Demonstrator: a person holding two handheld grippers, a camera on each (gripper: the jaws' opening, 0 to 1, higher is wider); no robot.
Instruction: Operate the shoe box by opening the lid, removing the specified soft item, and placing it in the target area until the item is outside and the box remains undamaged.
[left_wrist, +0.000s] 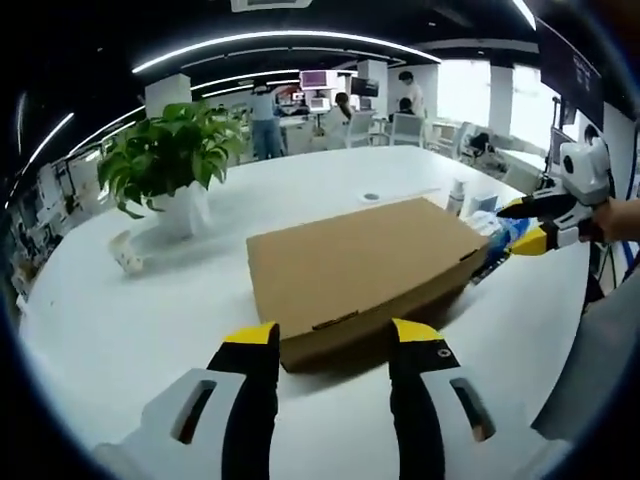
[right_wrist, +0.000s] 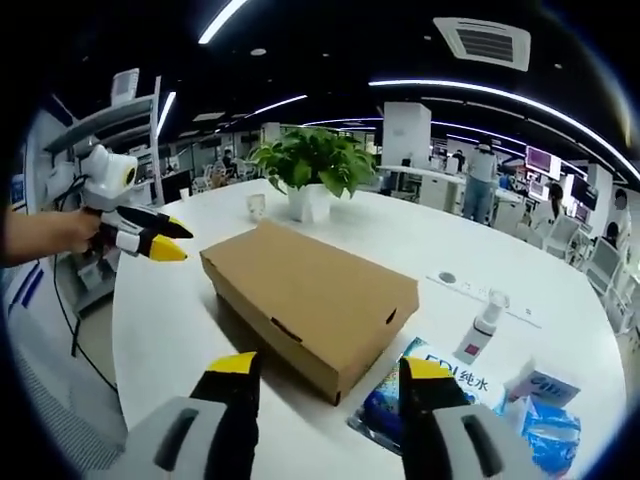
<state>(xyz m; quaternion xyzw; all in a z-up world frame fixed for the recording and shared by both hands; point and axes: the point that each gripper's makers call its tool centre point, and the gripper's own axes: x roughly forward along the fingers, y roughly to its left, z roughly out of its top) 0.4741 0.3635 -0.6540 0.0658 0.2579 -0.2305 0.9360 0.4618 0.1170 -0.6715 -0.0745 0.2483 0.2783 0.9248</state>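
Left gripper view: my left tongs (left_wrist: 340, 345) rise from the bottom, jaws spread wide with nothing between them, tips just short of the near edge of the shoe box (left_wrist: 365, 268). The box is plain brown cardboard, lid shut, lying flat on the white table (left_wrist: 150, 320). At the right edge I see the right tongs (left_wrist: 527, 224), held in a hand (left_wrist: 618, 218), jaws parted and holding nothing, tips near the box's far right corner. Next to that corner lies a blue packet (left_wrist: 505, 232), and a small white bottle (left_wrist: 456, 197) stands beyond it. A potted plant (left_wrist: 172, 160) stands far left on the table, with a small white cup (left_wrist: 127, 255) nearer to me. People stand at desks in the background.

Right gripper view: my right tongs (right_wrist: 330, 373) come up from the bottom, jaws wide apart and empty, just in front of the shoe box's (right_wrist: 310, 300) near corner. Lid still closed. The left tongs (right_wrist: 160, 238) enter from the left, held by a hand (right_wrist: 65, 232), jaws slightly parted and empty, tips close to the box's left corner. A blue wipes packet (right_wrist: 395, 400) lies against the box's near right side. The white spray bottle (right_wrist: 482, 328) stands right of it; further packets (right_wrist: 545, 395) lie at far right. The potted plant (right_wrist: 315, 170) stands beyond the box, a cup (right_wrist: 256, 206) to its left.
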